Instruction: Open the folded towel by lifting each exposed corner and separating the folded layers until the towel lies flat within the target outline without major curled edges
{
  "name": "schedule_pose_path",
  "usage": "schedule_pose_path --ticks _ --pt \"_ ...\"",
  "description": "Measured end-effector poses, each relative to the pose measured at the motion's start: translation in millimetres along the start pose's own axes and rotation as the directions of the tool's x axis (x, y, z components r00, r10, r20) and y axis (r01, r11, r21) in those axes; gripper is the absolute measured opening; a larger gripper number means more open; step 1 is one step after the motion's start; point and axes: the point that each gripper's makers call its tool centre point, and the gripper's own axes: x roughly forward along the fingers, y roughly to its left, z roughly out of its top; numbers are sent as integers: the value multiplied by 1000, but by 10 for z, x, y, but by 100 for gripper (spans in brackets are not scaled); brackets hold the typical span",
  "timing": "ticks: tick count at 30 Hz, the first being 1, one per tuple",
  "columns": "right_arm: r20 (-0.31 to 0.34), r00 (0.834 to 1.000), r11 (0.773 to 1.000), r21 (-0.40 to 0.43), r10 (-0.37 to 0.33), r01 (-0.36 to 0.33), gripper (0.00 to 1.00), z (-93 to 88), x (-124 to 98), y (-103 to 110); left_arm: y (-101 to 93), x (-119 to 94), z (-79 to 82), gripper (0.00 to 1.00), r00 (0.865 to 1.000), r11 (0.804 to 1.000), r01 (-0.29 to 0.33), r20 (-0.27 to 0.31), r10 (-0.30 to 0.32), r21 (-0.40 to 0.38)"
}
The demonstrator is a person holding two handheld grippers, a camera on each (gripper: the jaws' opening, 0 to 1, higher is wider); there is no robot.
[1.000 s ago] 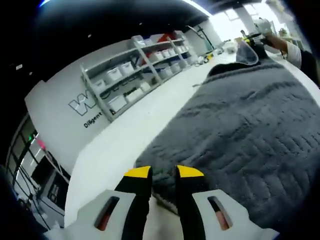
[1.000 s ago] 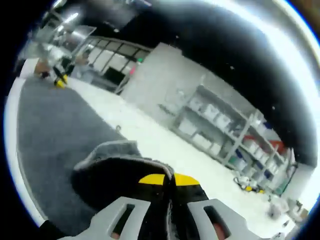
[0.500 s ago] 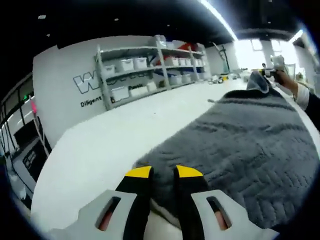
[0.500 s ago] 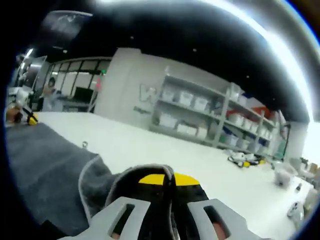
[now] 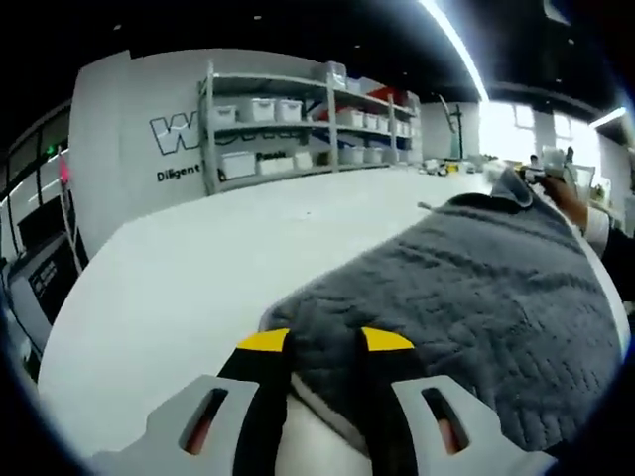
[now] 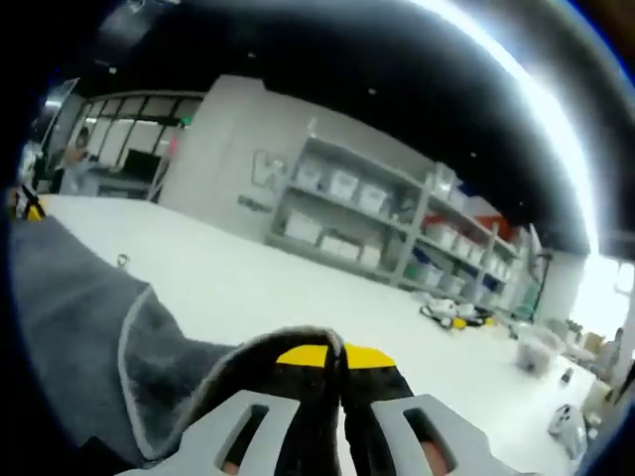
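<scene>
A grey textured towel [image 5: 476,288] is spread over a white table [image 5: 169,278]. Its near corner lies between the jaws of my left gripper [image 5: 324,342], which stand a little apart around it, low over the table. At the towel's far end, my right gripper [image 5: 536,171] holds the other corner raised off the table. In the right gripper view, my right gripper [image 6: 337,355] is shut, and the towel [image 6: 69,317] drapes up and over its yellow tips. The towel's light hem curls around the held corner.
Shelving with white bins [image 5: 298,129] lines the wall behind the table, also seen as shelves [image 6: 387,228]. A person's sleeve [image 5: 590,223] shows at the far right. Small items [image 6: 451,315] lie on the table far off. Bare table [image 6: 298,288] stretches beyond the towel.
Both views have tilted and shifted with the hands. The left jaws stand slightly wider apart than half a second ago. The right gripper keeps its hold on the lifted corner.
</scene>
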Motion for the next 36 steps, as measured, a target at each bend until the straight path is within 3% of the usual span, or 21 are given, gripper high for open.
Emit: schedule_pose_path --ticks 9,18,27,36 --pt "-34 998 999 8 -50 50 0 -240 51 -171 4 -4 23 29 997 995 -65 -23 67 77" --pt "-100 992 996 -56 -82 76 0 -390 -45 -197 37 -28 57 27 989 966 -144 -10 150 216" --pt "-153 985 987 -151 -78 55 0 -495 -55 -91 126 -23 73 26 979 945 -197 7 202 262" --pt "-216 976 992 -122 -20 -7 0 -659 56 14 272 29 100 23 971 927 -232 17 237 297"
